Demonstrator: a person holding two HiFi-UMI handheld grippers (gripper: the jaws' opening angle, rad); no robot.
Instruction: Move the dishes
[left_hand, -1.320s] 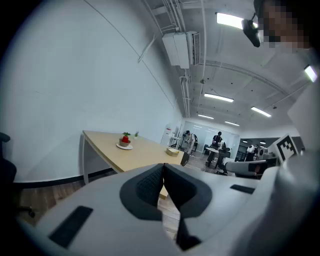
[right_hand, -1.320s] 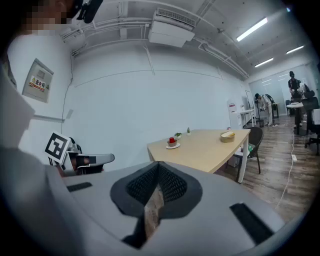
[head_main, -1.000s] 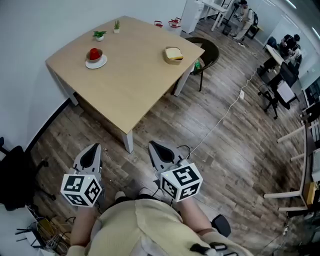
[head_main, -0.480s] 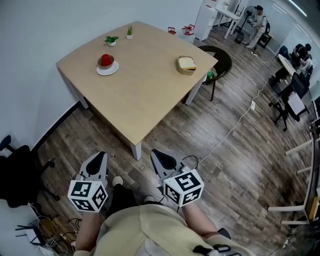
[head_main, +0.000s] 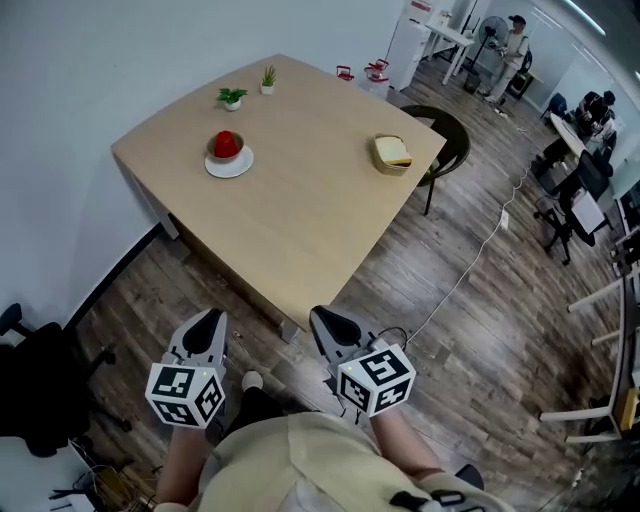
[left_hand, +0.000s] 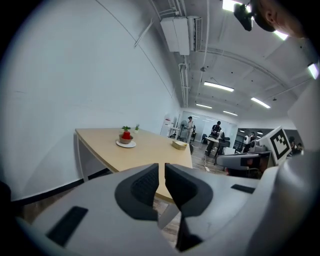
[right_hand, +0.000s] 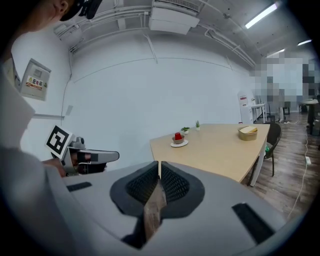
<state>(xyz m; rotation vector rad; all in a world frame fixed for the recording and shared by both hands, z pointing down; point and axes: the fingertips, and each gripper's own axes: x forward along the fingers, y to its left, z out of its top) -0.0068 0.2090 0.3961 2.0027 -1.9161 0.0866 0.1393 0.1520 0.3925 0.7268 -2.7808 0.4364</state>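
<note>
In the head view both grippers hang low over the wooden floor (head_main: 480, 300), short of the table's near corner: the left gripper (head_main: 211, 318) and the right gripper (head_main: 326, 318) point toward the table (head_main: 300, 235), each with its marker cube toward us, and from up here their jaws look pinched together with nothing in them. The dishes sit well apart from both grippers. A white plate (head_main: 229, 166) carrying a small bowl (head_main: 226, 152) with something red in it stands toward the table's left corner, and a tan bowl (head_main: 392, 154) with a pale yellow thing inside stands by the right corner, beside a dark chair (head_main: 447, 130) that the table partly hides. Two tiny potted plants (head_main: 232, 96) stand along the far edge by the wall, too small for us to say more. A black office chair (head_main: 30, 385) is cut off at the left edge. In the left gripper view the two dark pads stand almost together, with only a thin slit of light between them and nothing in that slit; beyond them we see the table, the plate and both bowls far off, and the right gripper at the frame's right, partly cut off. In the right gripper view the pads meet, closed on nothing. A brown sliver shows in the slot beneath the pads, and we cannot tell what it is. The left gripper shows at the left of this view, and the dishes lie on the table beyond.
</note>
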